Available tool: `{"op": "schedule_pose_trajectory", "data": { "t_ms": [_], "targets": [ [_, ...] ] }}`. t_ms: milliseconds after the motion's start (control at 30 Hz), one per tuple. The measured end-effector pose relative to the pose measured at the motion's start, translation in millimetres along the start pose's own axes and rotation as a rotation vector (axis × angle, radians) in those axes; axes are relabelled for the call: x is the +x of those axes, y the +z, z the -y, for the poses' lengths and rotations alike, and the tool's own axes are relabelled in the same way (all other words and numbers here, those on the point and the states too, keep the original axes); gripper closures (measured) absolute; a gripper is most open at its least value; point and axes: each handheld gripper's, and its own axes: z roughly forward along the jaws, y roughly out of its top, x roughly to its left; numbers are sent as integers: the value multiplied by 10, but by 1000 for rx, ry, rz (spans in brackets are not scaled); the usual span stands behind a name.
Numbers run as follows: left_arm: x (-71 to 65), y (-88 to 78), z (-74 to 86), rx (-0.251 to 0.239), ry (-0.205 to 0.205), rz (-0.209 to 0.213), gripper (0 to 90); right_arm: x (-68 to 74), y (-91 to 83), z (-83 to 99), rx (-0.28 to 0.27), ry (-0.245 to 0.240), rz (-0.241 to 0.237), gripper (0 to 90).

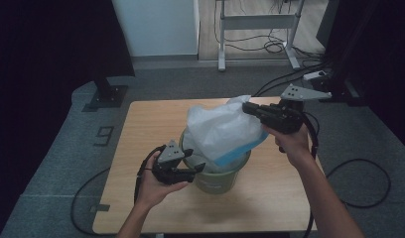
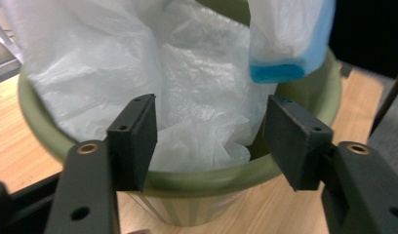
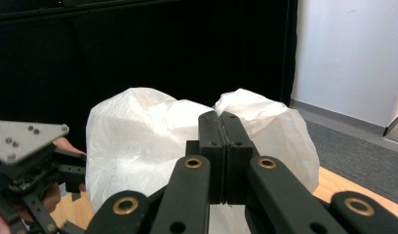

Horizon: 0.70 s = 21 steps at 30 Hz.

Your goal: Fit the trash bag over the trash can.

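A green bin [image 1: 218,182] stands at the middle of the wooden table [image 1: 151,124]. A white plastic bag [image 1: 220,130] with a blue hem [image 1: 235,153] rises out of it, part inside, part lifted up to the right. My right gripper [image 1: 246,107] is shut on the bag's top edge; in the right gripper view the jaws [image 3: 220,119] meet with the white film [image 3: 133,139] behind them. My left gripper [image 1: 198,168] sits at the bin's near left rim. Its jaws [image 2: 211,131] stand open before the rim [image 2: 202,178], apart from the bag [image 2: 187,73].
Grey carpet surrounds the table. A black stand base [image 1: 106,96] sits off the far left corner. A metal desk frame [image 1: 255,22] and loose cables [image 1: 290,74] lie behind, and another cable [image 1: 362,168] loops on the floor at the right.
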Motion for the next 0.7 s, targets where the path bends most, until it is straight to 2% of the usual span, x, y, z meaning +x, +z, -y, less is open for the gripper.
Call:
{"op": "schedule_pose_trajectory", "data": {
  "t_ms": [133,233,300,367,433,533,700],
  "targets": [
    [48,-111,2,-60,-38,4,355,-28,-49,7,-16,15,-2,882],
    [64,-175,-5,-88,-42,20,354,-25,-72,5,-22,18,-8,883],
    [66,-230,-8,-112,-49,41,354,-4,-90,5,-21,15,-14,883],
    [63,-269,-13,-134,-62,80,354,17,-106,6,-18,9,-19,882],
    [50,-286,-23,-145,-68,103,353,38,-121,8,-21,8,-25,883],
    [12,-294,-41,-152,-60,116,353,71,-148,34,-9,3,-25,882],
    [-25,-281,-51,-163,-74,169,354,72,-172,169,44,15,-6,882]
  ]
}}
